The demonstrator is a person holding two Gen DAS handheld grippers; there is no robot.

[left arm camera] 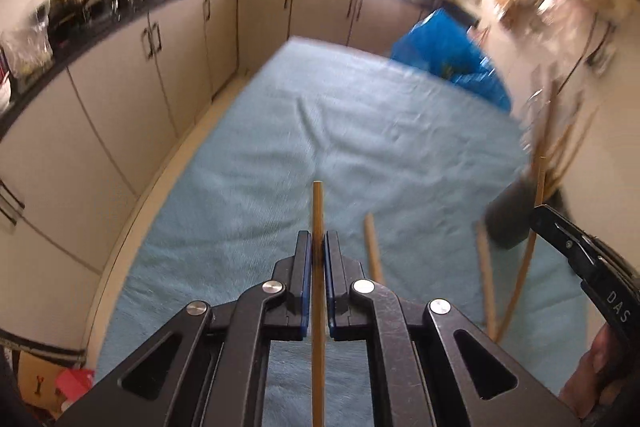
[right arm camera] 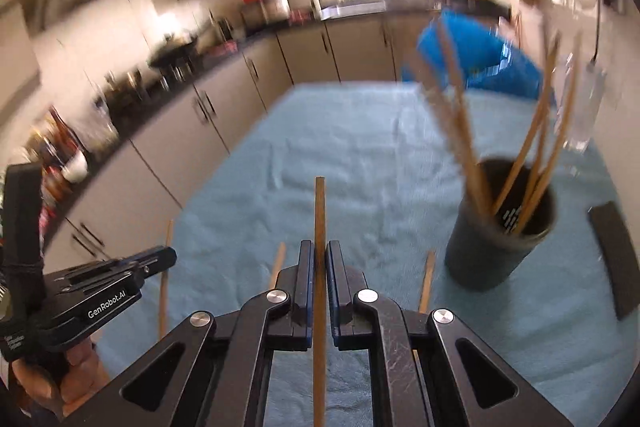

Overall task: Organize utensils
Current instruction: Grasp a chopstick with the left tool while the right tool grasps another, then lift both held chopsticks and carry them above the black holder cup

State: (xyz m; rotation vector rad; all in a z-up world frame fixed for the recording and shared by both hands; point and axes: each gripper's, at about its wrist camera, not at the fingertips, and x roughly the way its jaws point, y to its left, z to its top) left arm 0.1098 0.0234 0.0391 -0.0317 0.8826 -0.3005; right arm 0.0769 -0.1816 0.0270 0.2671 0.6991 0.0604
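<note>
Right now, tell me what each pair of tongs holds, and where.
Left tongs: a chopstick, gripped along its shaft. Right tongs: another chopstick, likewise.

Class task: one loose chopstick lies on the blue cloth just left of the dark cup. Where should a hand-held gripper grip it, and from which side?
Grip the chopstick mid-shaft, from above, jaws across it: it is thin and lies flat on the cloth beside the cup.

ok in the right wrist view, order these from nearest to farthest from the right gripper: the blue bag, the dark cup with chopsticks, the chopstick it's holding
1. The held chopstick, clamped between the right gripper's jaws.
2. The dark cup, on the blue cloth ahead to the right, holding several chopsticks.
3. The blue bag, beyond the cloth's far right edge.
</note>
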